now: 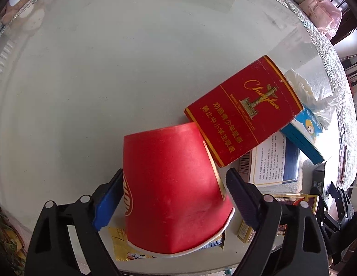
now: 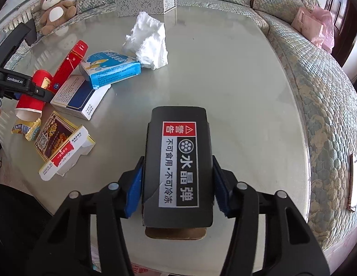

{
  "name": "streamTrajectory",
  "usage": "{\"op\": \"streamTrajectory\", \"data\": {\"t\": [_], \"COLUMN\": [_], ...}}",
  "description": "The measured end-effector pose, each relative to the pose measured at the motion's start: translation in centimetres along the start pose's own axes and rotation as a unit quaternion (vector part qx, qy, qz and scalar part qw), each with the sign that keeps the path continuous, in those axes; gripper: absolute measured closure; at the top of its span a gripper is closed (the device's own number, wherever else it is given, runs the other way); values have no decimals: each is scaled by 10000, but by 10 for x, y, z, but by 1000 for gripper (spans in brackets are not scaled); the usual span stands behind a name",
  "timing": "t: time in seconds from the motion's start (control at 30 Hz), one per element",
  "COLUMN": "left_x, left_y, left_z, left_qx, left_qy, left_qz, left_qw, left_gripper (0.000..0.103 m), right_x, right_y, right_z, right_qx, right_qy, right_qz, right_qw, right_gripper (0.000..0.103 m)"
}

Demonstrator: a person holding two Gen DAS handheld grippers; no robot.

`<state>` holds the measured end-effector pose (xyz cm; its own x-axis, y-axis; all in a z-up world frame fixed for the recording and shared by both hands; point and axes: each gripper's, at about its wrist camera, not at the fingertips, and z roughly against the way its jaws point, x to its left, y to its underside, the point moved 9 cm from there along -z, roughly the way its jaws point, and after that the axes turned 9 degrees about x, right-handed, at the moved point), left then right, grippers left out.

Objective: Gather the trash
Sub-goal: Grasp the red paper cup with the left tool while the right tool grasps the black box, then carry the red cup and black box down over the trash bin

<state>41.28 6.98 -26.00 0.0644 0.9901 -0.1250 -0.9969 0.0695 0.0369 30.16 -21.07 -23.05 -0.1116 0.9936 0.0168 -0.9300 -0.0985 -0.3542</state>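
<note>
The black box (image 2: 178, 168) with the warning label is clamped between the blue pads of the right tool (image 2: 177, 184), low over the glass counter (image 2: 247, 92). Left of that box, the left tool (image 1: 173, 195) straddles a tipped red paper cup (image 1: 171, 188); one pad touches, the other stands just off, so no grip yet. Beyond the cup lie a red cigarette pack (image 1: 242, 115), medicine boxes, a torn carton and crumpled tissue (image 2: 148, 41), all uncollected. Right of the black box the counter runs bare to its rim.
</note>
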Motion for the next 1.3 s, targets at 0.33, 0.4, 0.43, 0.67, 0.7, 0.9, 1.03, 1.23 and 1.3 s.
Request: {"op": "streamTrajectory", "data": {"t": [0.33, 0.4, 0.43, 0.67, 0.7, 0.9, 1.03, 1.23, 1.3], "left_x": [8, 8, 5, -3, -4, -11, -21, -33, -36], "left_y": [-6, -9, -10, -3, -1, 14, 22, 57, 71], "left_z": [10, 15, 19, 42, 47, 73, 88, 106, 111], "left_qx": [-70, -132, -164, -369, -405, -628, -780, -986, -1033], "left_qy": [54, 78, 92, 27, 23, -55, -139, -226, -249], "left_qz": [102, 108, 91, -6, 3, -87, -203, -387, -447], "left_qw": [9999, 9998, 9998, 9993, 9992, 9980, 9966, 9941, 9933], "left_gripper": [30, 30, 30, 30, 30, 30, 30, 30, 30], "right_x": [1, 1, 2, 0, -1, -4, 3, 15, 19], "right_y": [-3, -4, -5, -9, -11, -17, -18, -15, -13], "right_z": [2, 5, 6, 18, 22, 48, 67, 95, 105], "right_qx": [-38, -77, -93, -260, -302, -530, -658, -823, -899], "right_qy": [12, 24, 32, 83, 92, 194, 228, 192, 188], "right_qz": [-88, -97, -93, -110, -125, -88, 30, 122, 153], "right_qw": [10000, 9999, 9999, 9996, 9994, 9984, 9976, 9963, 9957], "right_gripper": [50, 50, 50, 50, 50, 50, 50, 50, 50]}}
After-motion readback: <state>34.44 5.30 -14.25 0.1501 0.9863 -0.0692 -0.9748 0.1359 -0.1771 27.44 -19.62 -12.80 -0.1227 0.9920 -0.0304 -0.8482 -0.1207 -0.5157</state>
